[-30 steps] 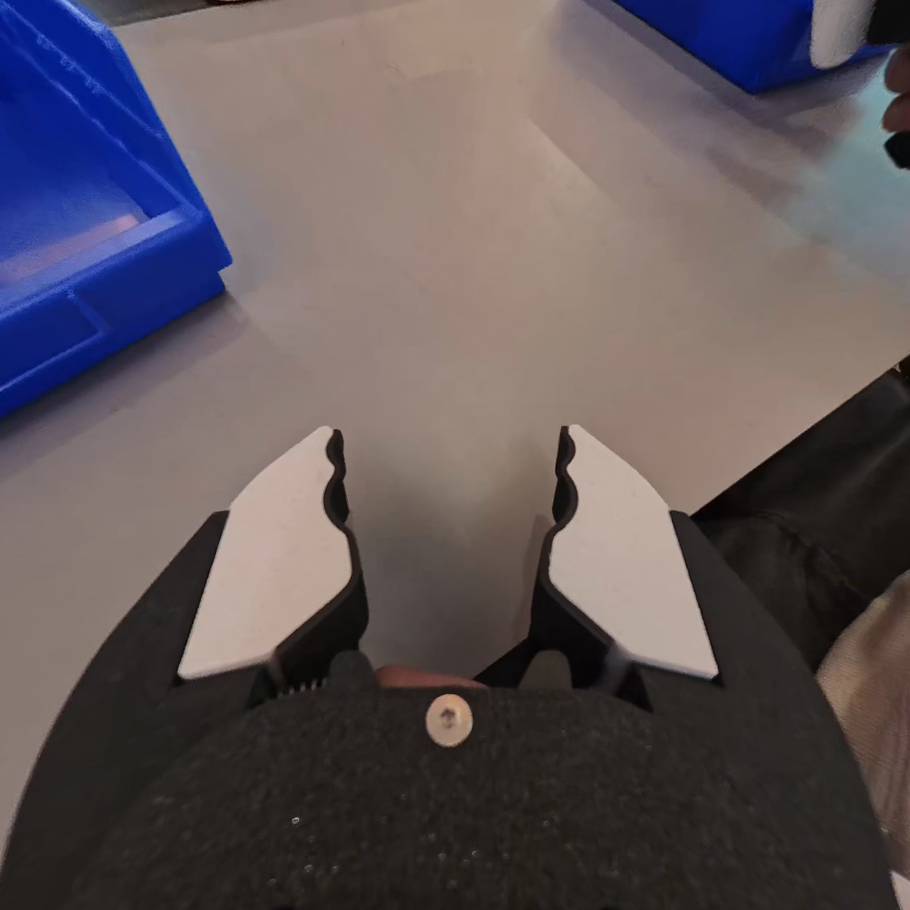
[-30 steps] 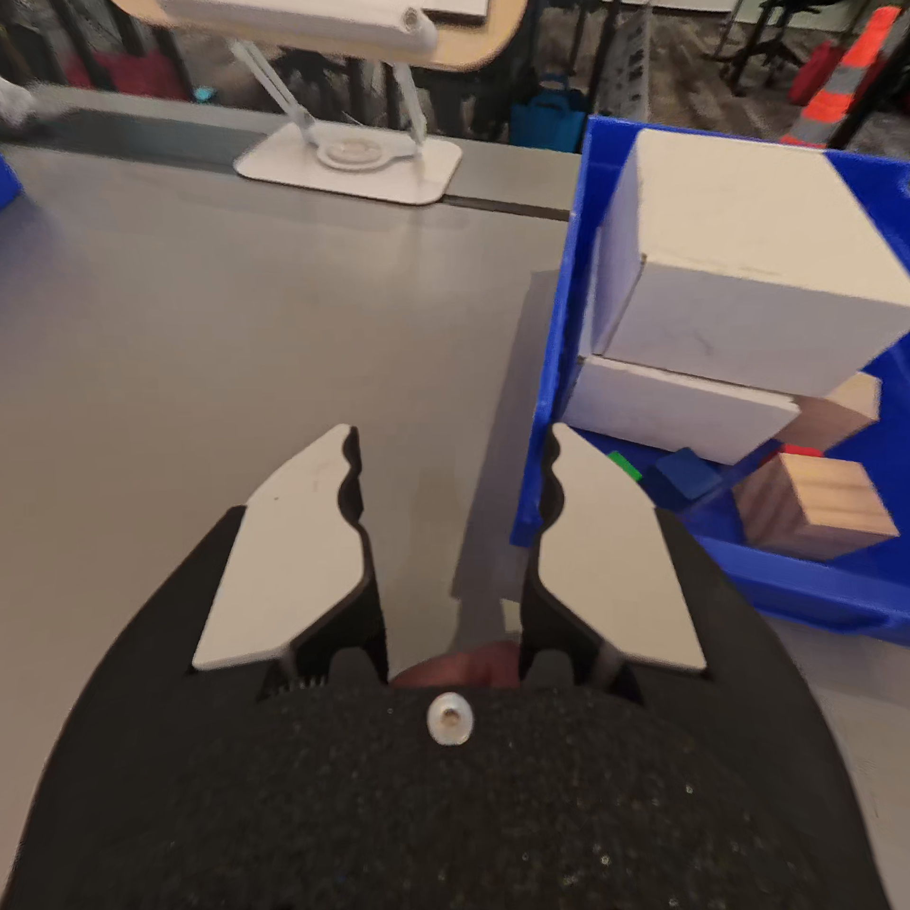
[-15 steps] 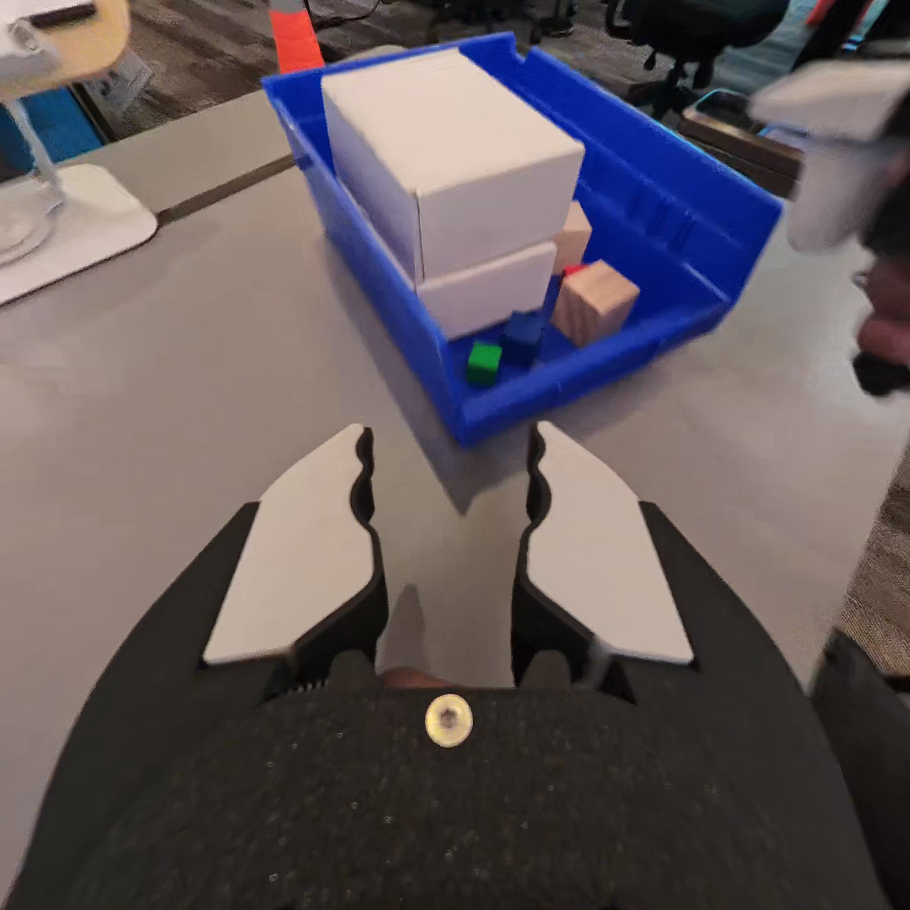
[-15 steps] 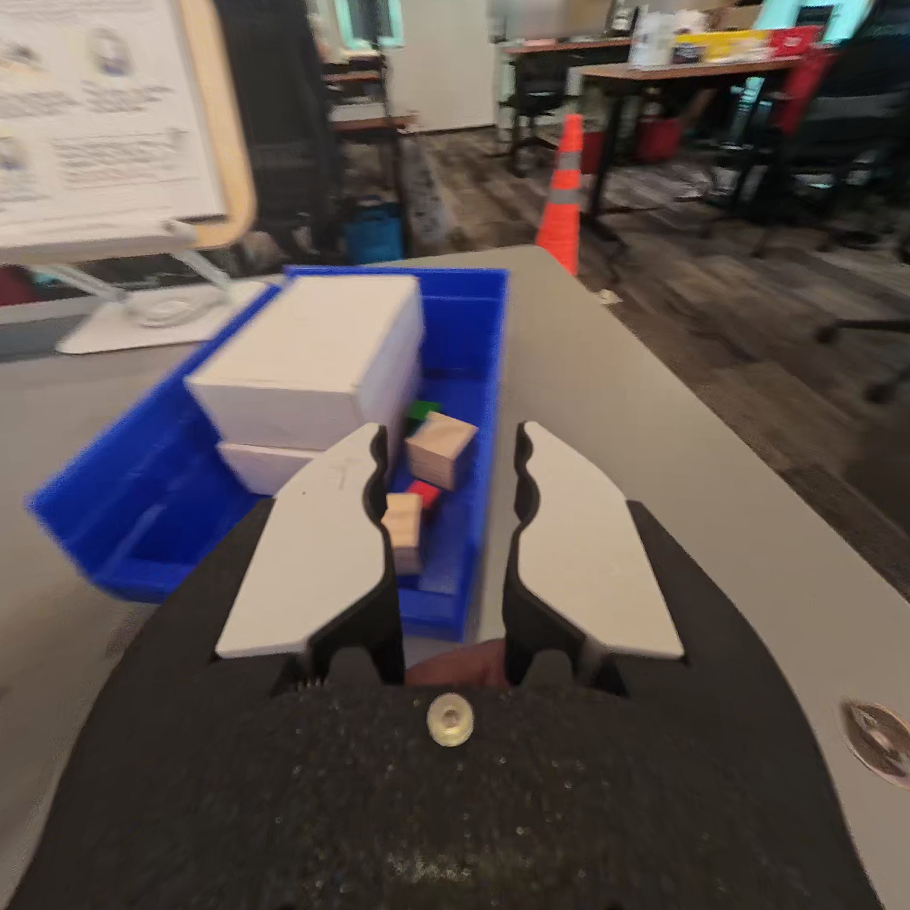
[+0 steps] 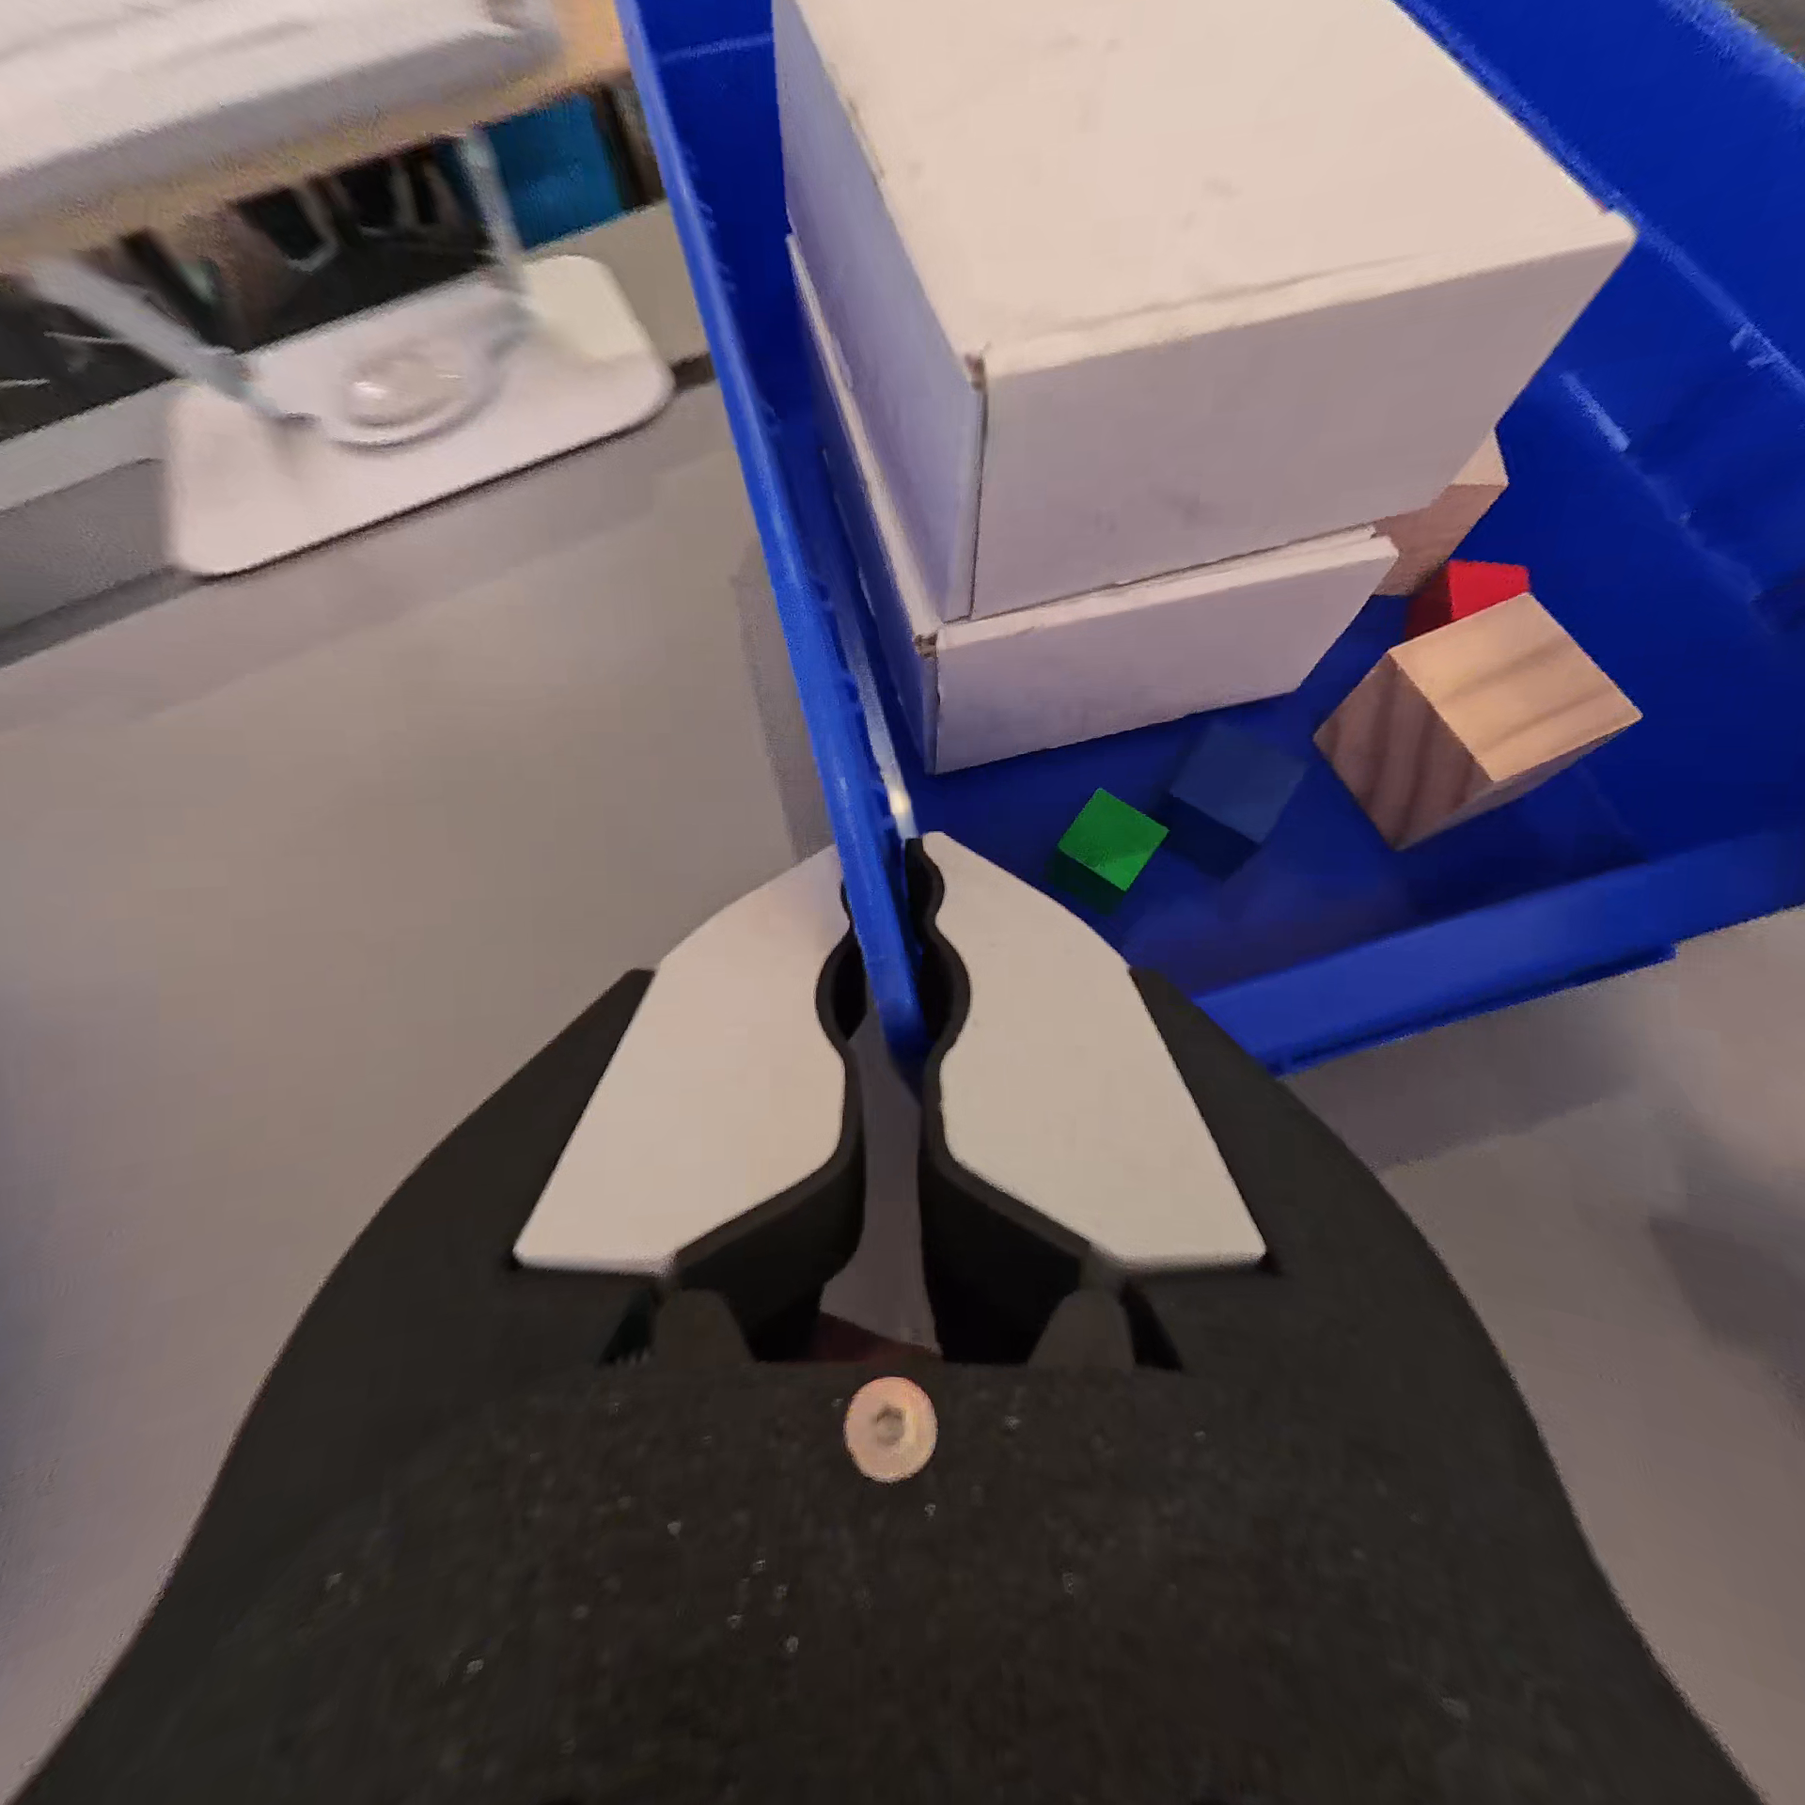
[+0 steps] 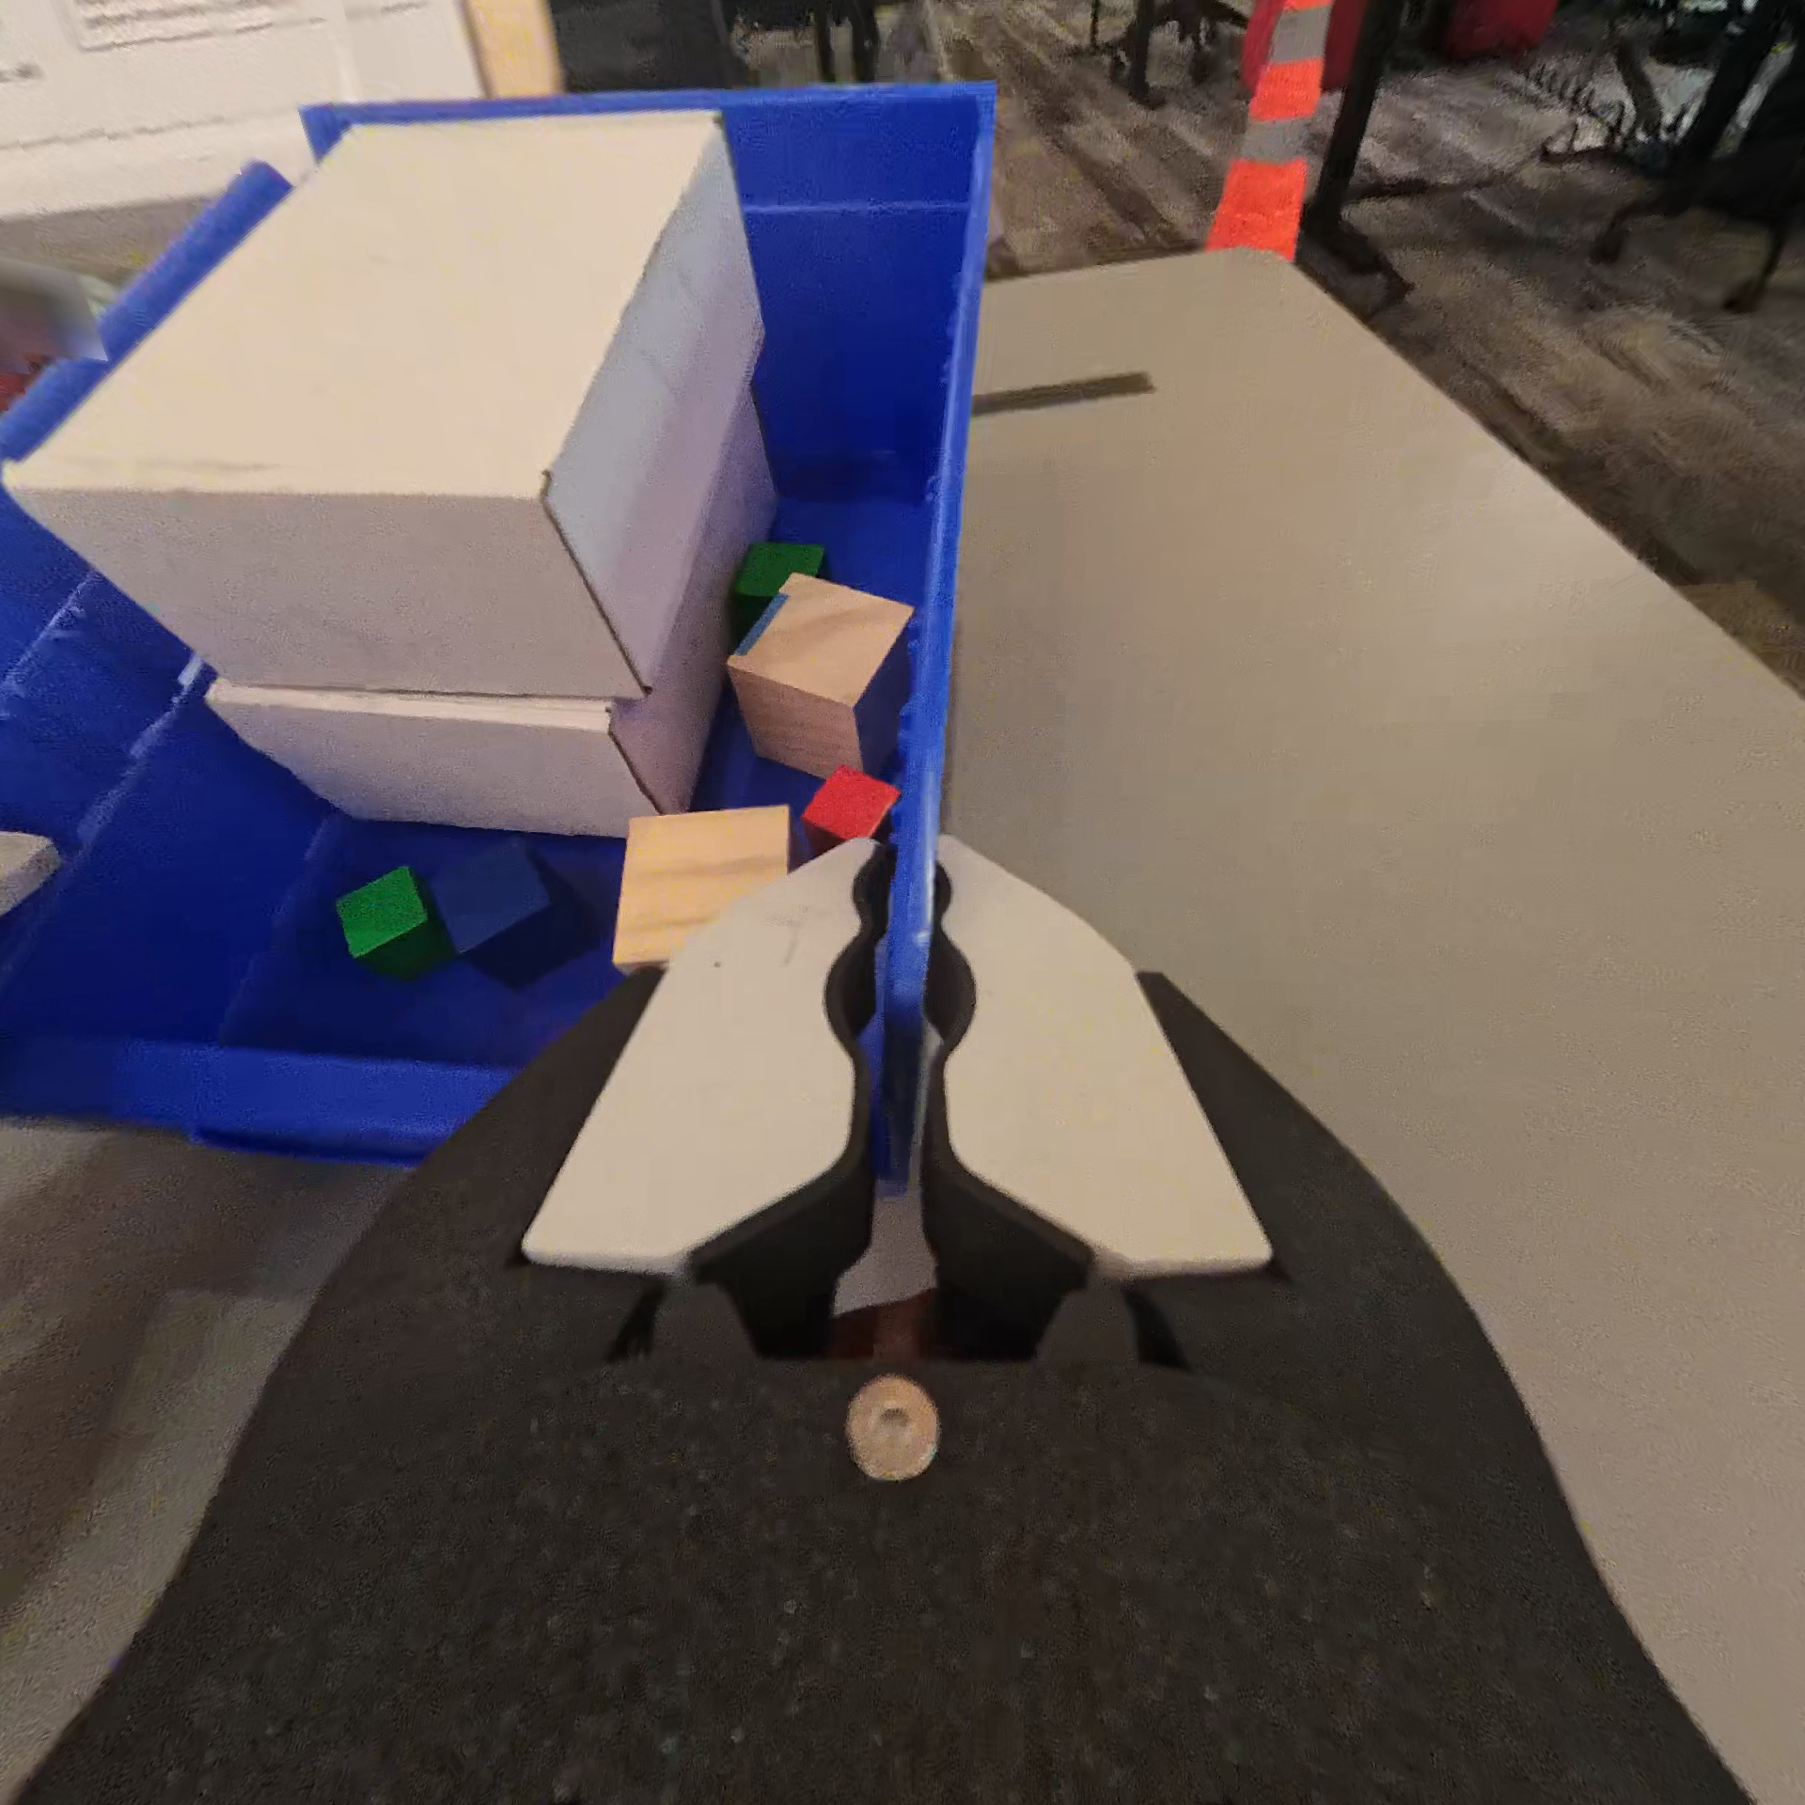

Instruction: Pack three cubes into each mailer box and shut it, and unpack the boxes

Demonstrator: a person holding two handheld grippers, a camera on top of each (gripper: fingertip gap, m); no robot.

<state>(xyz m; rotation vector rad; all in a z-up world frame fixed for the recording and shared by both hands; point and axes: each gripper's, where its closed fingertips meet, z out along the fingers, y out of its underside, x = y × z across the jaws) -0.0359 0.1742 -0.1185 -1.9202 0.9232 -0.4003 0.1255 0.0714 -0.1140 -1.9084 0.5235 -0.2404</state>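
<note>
A blue bin (image 5: 1446, 962) (image 6: 860, 322) on the grey table holds two stacked white mailer boxes, the upper one (image 5: 1172, 264) (image 6: 391, 391) on a flatter lower one (image 5: 1153, 654) (image 6: 430, 752). Loose in the bin lie wooden cubes (image 5: 1475, 723) (image 6: 820, 674), a green cube (image 5: 1109, 845) (image 6: 383, 910), a blue cube (image 5: 1236, 796) (image 6: 493, 894) and a red cube (image 5: 1465, 591) (image 6: 848, 803). My left gripper (image 5: 884, 879) is shut on the bin's left wall near its front corner. My right gripper (image 6: 908, 860) is shut on the bin's right wall near its front corner.
A white stand base (image 5: 410, 410) sits on the table behind and left of the bin. The table's right edge (image 6: 1602, 547) drops to the floor, where an orange cone (image 6: 1270, 146) stands. Another blue bin edge (image 6: 39, 586) shows at far left. One gripper's finger ends stand about 20 cm off the other's.
Both grippers have moved forward to the bin and closed on its side walls; they were open before. The bin now fills both views.
</note>
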